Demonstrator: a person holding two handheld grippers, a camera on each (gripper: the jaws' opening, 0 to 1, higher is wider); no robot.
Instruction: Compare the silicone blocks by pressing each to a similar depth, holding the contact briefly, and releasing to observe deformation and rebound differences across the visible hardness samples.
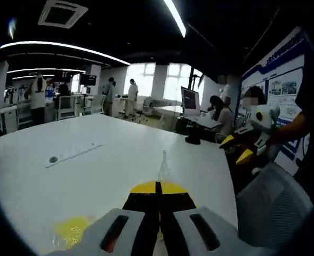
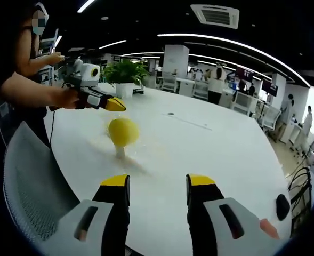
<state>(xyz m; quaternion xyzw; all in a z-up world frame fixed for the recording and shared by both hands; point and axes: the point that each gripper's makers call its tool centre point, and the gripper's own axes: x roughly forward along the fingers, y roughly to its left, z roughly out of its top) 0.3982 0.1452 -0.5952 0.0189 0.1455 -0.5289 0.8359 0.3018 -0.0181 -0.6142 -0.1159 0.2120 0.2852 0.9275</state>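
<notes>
The left gripper (image 1: 158, 188) has its yellow-tipped jaws pressed together with no sample between them. A thin clear wisp rises from the tips, and what it is cannot be told. In the right gripper view, the left gripper (image 2: 115, 104) hangs just up and left of a round yellow piece (image 2: 123, 132), held by a hand (image 2: 66, 97) and apart from the piece. This yellow piece stands on a short stub on the white table (image 2: 226, 154). It is blurred, and no row of silicone blocks can be made out; it is likely the sample in play.

The right gripper (image 2: 158, 184) sits on the near side of the yellow piece, jaws spread wide and empty. A small round table port (image 2: 170, 113) lies beyond the piece and to its right.

The press looks not yet begun. To do it well, bring the closed left tips down squarely on the crown of the yellow piece — slowly, as the stub may tip. Hold steady at a set depth, then lift straight off — the right gripper's camera watching the rebound.
</notes>
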